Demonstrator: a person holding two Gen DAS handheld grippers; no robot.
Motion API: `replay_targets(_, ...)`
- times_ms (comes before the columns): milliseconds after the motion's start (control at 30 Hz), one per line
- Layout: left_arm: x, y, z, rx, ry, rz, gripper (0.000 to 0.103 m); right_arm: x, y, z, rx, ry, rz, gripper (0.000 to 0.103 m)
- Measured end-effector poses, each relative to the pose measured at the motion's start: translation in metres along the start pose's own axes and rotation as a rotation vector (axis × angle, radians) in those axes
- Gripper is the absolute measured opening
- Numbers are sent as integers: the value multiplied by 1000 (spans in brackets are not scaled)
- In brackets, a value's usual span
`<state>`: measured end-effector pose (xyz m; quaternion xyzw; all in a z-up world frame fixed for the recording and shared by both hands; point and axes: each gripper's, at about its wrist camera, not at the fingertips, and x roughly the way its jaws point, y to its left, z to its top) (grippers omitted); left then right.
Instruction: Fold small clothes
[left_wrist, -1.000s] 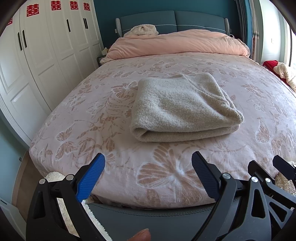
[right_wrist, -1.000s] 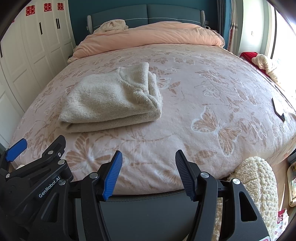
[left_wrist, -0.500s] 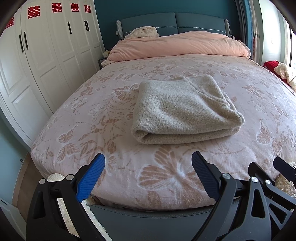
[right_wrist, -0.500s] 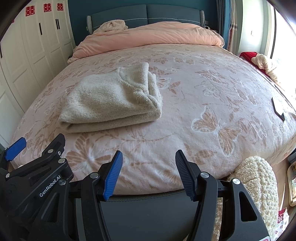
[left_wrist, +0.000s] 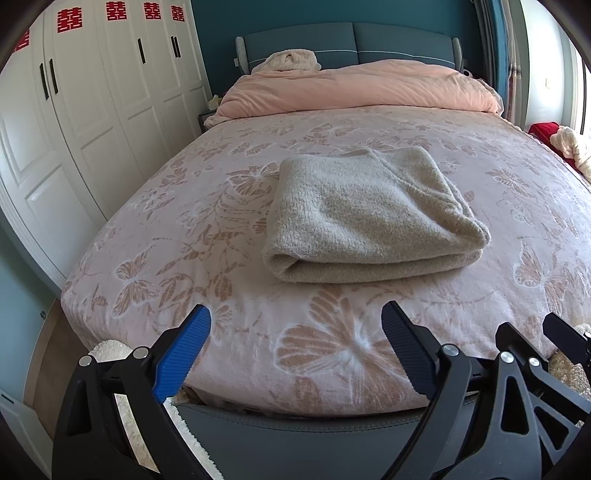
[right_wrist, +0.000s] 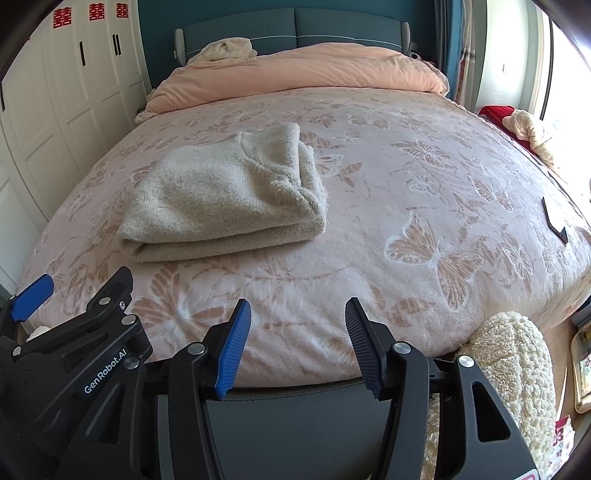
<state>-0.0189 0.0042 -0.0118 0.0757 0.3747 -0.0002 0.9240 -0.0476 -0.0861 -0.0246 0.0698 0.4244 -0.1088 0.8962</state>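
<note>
A beige knitted sweater (left_wrist: 369, 218) lies folded in a thick rectangle on the pink butterfly bedspread (left_wrist: 207, 236). It also shows in the right wrist view (right_wrist: 229, 195), left of centre. My left gripper (left_wrist: 295, 325) is open and empty, held over the foot of the bed, short of the sweater. My right gripper (right_wrist: 298, 317) is open and empty, also at the foot of the bed, with the sweater ahead to its left. The left gripper's body shows at the lower left of the right wrist view (right_wrist: 74, 332).
A pink duvet (left_wrist: 354, 92) is heaped at the blue headboard. White wardrobes (left_wrist: 92, 110) line the left wall. A dark phone (right_wrist: 554, 219) lies near the bed's right edge. A cream fluffy item (right_wrist: 509, 376) sits by the bed's foot. Red and cream cloth (right_wrist: 517, 122) lies far right.
Both grippers have drawn back slightly from the bed, so the sweater sits a little farther away. Both stay open and the sweater has not moved.
</note>
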Motion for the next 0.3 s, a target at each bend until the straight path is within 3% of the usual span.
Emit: replay_targets(300, 1, 3, -2, -13, 12, -17, 87, 0, 2, 0, -4, 1, -4, 54)
